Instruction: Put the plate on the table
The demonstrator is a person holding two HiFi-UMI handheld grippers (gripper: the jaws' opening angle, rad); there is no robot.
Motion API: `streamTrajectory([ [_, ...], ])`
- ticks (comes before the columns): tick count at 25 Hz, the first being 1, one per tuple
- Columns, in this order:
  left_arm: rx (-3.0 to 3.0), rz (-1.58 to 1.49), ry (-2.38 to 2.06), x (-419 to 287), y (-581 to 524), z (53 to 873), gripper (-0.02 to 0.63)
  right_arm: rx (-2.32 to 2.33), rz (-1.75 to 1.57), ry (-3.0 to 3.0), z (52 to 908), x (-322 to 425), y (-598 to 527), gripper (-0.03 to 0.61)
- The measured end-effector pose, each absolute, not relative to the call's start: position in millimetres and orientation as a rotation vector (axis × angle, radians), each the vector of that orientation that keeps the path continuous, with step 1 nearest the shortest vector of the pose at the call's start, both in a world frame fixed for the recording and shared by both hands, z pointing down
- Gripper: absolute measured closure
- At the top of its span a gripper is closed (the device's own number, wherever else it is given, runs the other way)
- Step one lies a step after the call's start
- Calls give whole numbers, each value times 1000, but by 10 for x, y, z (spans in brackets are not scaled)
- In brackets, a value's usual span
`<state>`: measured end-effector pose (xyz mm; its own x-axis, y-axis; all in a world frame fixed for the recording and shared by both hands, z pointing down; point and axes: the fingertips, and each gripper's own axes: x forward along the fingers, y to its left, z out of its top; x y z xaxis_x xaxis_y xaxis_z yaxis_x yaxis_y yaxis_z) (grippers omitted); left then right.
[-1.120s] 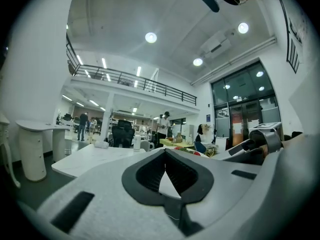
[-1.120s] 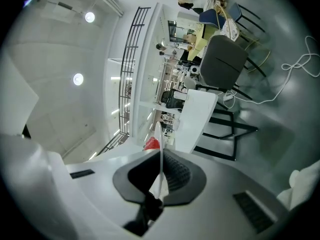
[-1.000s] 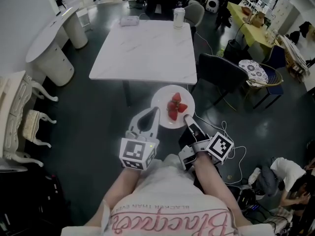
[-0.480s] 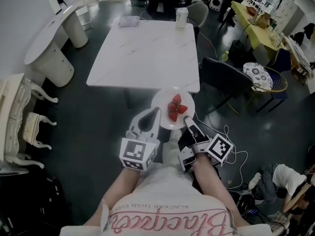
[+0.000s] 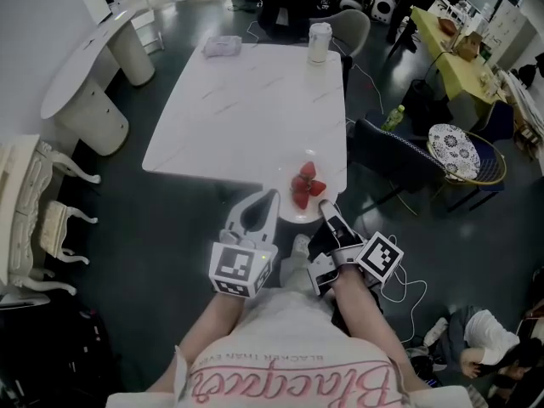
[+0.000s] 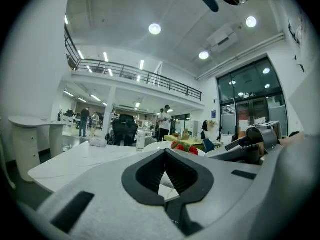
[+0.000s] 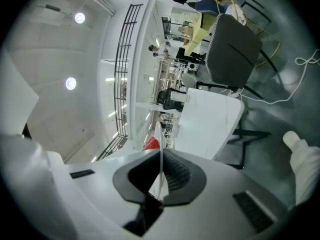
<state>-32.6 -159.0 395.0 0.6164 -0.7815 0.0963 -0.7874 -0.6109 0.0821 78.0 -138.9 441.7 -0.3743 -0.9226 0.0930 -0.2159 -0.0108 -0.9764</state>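
Observation:
A white plate (image 5: 293, 213) with red strawberries (image 5: 304, 185) hangs over the near right corner of the white marble table (image 5: 246, 100). My left gripper (image 5: 272, 195) is shut on the plate's left rim. My right gripper (image 5: 323, 204) is shut on its near right rim. In the left gripper view the plate (image 6: 160, 146) and strawberries (image 6: 182, 146) rise just past the closed left gripper (image 6: 165, 156), with the table (image 6: 85, 156) beyond. In the right gripper view the plate's thin edge (image 7: 159, 144) runs between the closed jaws of the right gripper (image 7: 160, 156).
A white cup (image 5: 320, 41) and a small white bundle (image 5: 223, 47) stand at the table's far edge. A black chair (image 5: 399, 155) is close on the right, a patterned chair (image 5: 459, 151) beyond it. A white counter (image 5: 93, 66) and an ornate white chair (image 5: 34, 202) are on the left.
Both grippers and the plate have moved forward towards the table. The plate hung over the dark floor before and now overlaps the table's near right corner.

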Motion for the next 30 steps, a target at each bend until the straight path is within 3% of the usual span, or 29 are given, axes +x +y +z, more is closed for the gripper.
streamTrajectory([
  [19, 2654, 41, -1378, 427, -3341, 4028, 611, -1143, -1506, 1734, 4446, 1477, -3237, 567],
  [30, 2572, 43, -1431, 401, -3858, 4133, 611, -1161, -1549, 1803, 4506, 1647, -3818, 568],
])
